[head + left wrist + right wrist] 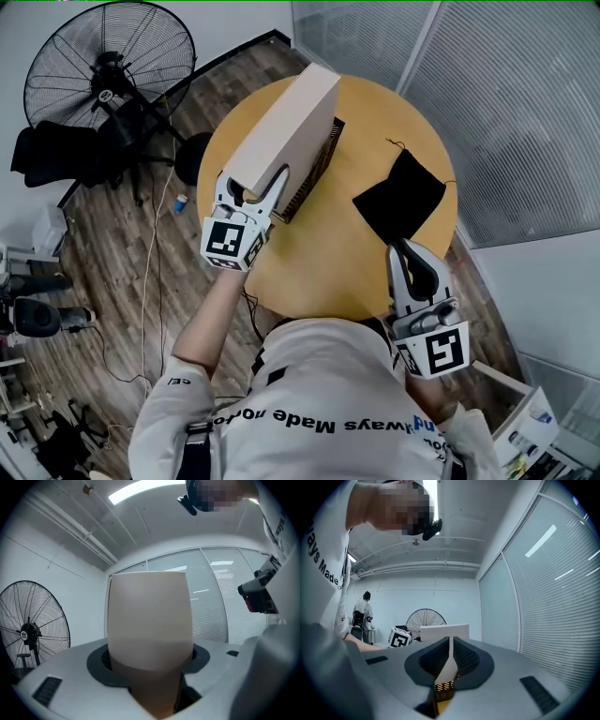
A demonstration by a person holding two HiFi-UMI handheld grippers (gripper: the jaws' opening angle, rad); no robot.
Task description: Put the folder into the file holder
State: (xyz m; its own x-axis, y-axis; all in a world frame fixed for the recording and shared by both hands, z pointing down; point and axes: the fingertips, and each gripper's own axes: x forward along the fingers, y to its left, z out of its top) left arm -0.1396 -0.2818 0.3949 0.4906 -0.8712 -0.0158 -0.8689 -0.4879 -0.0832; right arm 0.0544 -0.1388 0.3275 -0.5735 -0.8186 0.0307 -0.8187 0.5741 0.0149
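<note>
A thick beige folder (286, 127) stands on its long edge over the left half of the round wooden table (375, 122). My left gripper (253, 187) is shut on its near end. In the left gripper view the folder (150, 620) fills the space between the jaws. A black mesh file holder (314, 169) sits right against the folder's right side, mostly hidden by it. My right gripper (410, 253) hovers at the table's near right edge, its jaws together and holding nothing. The right gripper view shows the folder (444, 632) beyond its closed jaws.
A black cloth pouch (398, 197) lies on the right side of the table. A large floor fan (108, 75) and a dark chair stand to the left on the wood floor. Glass walls with blinds (525, 112) close off the right. A person (361, 613) stands far back.
</note>
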